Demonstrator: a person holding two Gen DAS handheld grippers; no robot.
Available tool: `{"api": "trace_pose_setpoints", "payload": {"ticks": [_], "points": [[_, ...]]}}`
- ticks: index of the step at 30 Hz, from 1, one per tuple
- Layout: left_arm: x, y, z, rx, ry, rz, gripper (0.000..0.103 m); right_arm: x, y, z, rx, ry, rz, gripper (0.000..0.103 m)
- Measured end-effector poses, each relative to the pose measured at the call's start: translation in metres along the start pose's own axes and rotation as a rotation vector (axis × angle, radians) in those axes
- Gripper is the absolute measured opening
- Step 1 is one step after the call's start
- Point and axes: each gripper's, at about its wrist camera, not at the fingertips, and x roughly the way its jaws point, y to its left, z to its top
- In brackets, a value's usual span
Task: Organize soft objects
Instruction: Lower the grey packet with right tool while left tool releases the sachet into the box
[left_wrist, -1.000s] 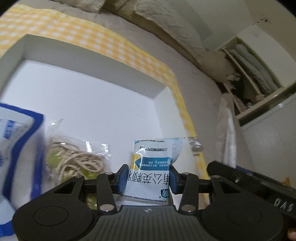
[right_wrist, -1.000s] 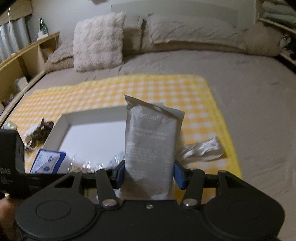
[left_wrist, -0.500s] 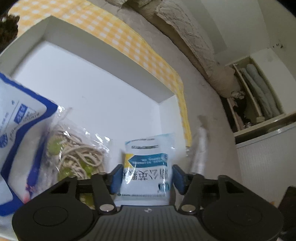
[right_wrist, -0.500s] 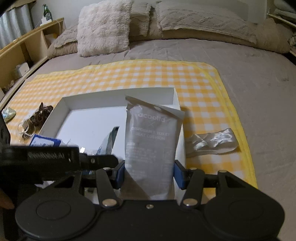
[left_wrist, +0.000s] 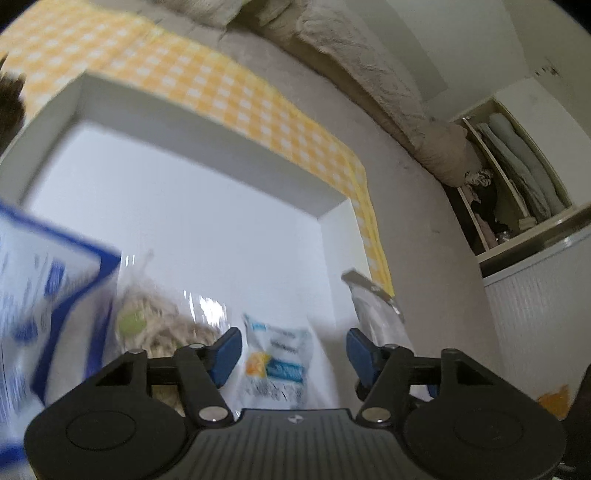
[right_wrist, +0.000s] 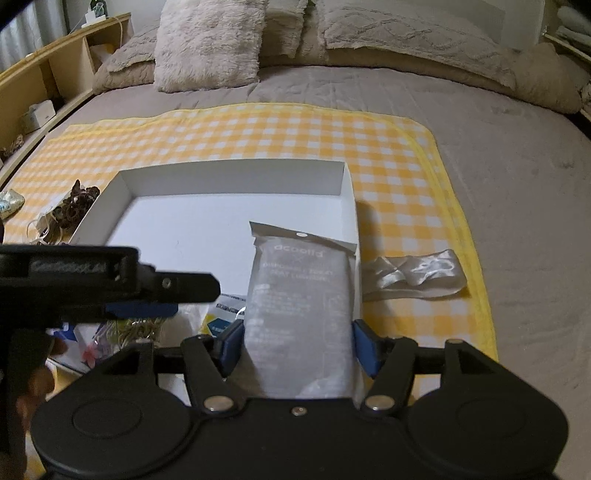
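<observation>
A white-and-blue pouch (left_wrist: 277, 362) lies in the near right corner of the white box (left_wrist: 207, 129). My left gripper (left_wrist: 293, 354) straddles it with its jaws closing, and the blue pads stand clear of the pouch on both sides. A grey pouch (right_wrist: 299, 295) leans over the right wall of the box (right_wrist: 236, 177), between the pads of my right gripper (right_wrist: 297, 345). Those jaws are opening, with a thin gap at each pad. The grey pouch (left_wrist: 376, 314) also shows at the right in the left wrist view. The left gripper (right_wrist: 110, 280) crosses the right wrist view.
A blue-edged white packet (left_wrist: 48, 295) and a clear bag of beige bands (left_wrist: 162, 325) lie in the box's left part. On the yellow checked cloth (right_wrist: 399, 166) rest a shiny crumpled wrapper (right_wrist: 413, 277) and a dark tangle (right_wrist: 75, 206). Pillows (right_wrist: 210, 40) line the bed's far end.
The left jaws let go of the white-and-blue pouch, which now lies loose between them. The right gripper lowered the grey pouch onto the box's right wall and its pads have drawn off it.
</observation>
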Motion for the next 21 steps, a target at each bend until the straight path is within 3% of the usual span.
{"api": "trace_pose_setpoints", "payload": {"ticks": [10, 12, 14, 19, 21], "points": [[0.025, -0.019, 0.009, 0.293, -0.020, -0.012, 0.062, 0.007, -0.002, 0.003, 0.039, -0.056, -0.011, 0.063], [0.030, -0.021, 0.008, 0.336, -0.018, -0.013, 0.062, 0.008, -0.003, 0.003, 0.051, -0.061, -0.011, 0.076], [0.033, -0.024, 0.009, 0.366, -0.013, -0.012, 0.062, 0.008, -0.002, 0.003, 0.043, -0.057, -0.012, 0.082], [0.033, -0.024, 0.013, 0.353, 0.006, -0.010, 0.062, -0.002, -0.001, 0.004, 0.010, -0.069, -0.038, 0.081], [0.031, -0.025, 0.016, 0.364, -0.002, -0.004, 0.062, -0.002, -0.001, 0.005, 0.004, -0.052, -0.017, 0.068]]}}
